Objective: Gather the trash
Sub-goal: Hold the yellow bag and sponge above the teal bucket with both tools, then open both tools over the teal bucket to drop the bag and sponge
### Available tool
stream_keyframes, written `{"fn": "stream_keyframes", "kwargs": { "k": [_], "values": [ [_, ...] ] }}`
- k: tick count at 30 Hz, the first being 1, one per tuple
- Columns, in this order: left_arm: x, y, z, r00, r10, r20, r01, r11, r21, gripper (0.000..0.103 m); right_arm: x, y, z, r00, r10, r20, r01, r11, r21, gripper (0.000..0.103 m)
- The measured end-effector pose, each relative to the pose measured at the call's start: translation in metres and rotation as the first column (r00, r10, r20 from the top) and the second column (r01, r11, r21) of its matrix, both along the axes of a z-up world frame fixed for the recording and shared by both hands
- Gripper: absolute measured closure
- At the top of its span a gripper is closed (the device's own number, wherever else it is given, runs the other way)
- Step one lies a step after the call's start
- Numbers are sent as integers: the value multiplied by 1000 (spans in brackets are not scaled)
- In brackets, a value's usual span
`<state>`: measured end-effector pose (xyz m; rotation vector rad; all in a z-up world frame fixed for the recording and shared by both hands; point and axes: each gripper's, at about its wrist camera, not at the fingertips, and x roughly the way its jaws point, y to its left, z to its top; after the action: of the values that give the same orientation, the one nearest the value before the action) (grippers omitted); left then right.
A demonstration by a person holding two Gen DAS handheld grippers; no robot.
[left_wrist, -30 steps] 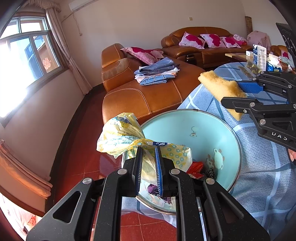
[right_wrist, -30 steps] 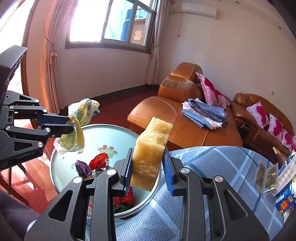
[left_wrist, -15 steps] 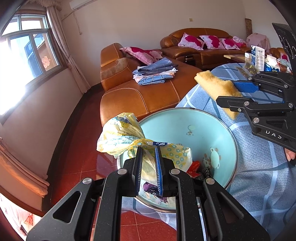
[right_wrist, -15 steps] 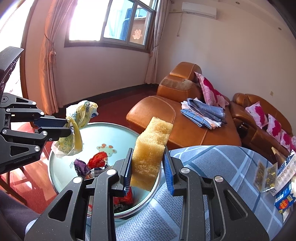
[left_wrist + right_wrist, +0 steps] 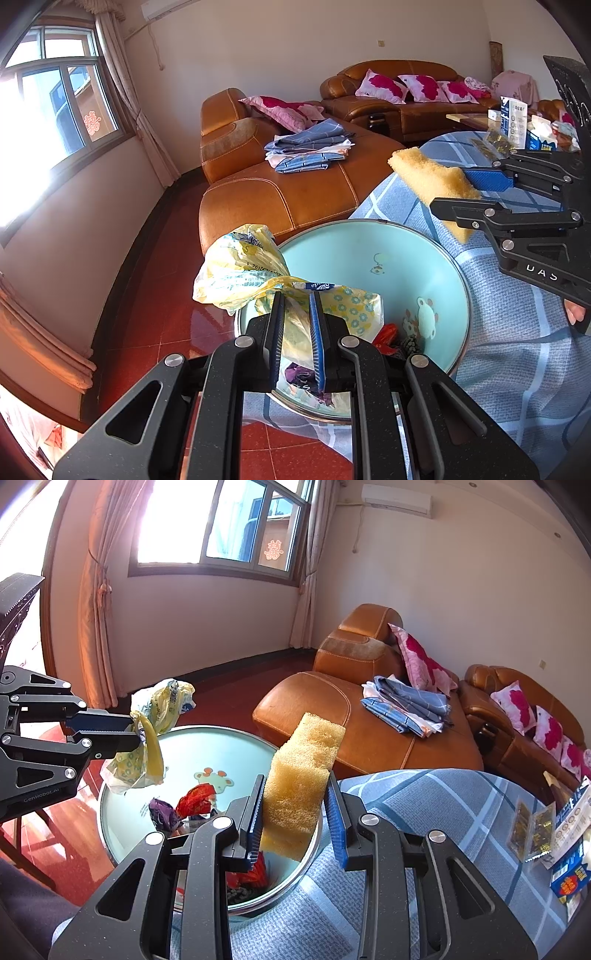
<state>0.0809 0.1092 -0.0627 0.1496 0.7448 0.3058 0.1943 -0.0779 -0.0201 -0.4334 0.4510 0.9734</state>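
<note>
My left gripper (image 5: 295,295) is shut on a crumpled yellow plastic bag (image 5: 236,266), which hangs over the near left rim of a light blue basin (image 5: 369,251). In the right wrist view the same bag (image 5: 162,701) dangles from the left gripper (image 5: 135,731) above the basin (image 5: 221,746). A red wrapper (image 5: 195,797) and a purple wrapper (image 5: 162,812) lie inside the basin. My right gripper (image 5: 295,779) is shut on a yellow sponge (image 5: 303,775), held upright over the basin's right rim. The left wrist view shows that sponge (image 5: 428,177) at the right.
The basin sits at the edge of a table under a blue checked cloth (image 5: 424,812), with packets (image 5: 535,827) at its far right. An orange leather sofa (image 5: 280,192) with folded clothes (image 5: 310,147) stands behind. Red tiled floor (image 5: 155,295) lies to the left.
</note>
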Motion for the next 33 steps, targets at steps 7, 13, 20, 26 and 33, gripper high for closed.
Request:
{"fn": "stream_keyframes", "kwargs": {
  "k": [7,13,20,26,33],
  "values": [
    [-1,0,-1,1000,-4,1,4,1000,-4,90,-2,2,0,1000,9,2,-9,1000,-3,72],
    [1,2,-1,1000,-7,6,7,1000,-11,89,-4,3,0,1000,11,3,-11,1000,-7,72],
    [1,1,-1,1000,-14,15,15,1000,-18,85,-6,0,0,1000,12,0,-12,1000,6,69],
    [2,2,-1,1000,-7,24,8,1000,-22,67,-7,-9,3,1000,0,9,0,999,48,45],
    [-5,1,7,997,10,77,-8,1000,-26,27,1,-29,12,997,-74,-6,74,987,144,35]
  ]
}}
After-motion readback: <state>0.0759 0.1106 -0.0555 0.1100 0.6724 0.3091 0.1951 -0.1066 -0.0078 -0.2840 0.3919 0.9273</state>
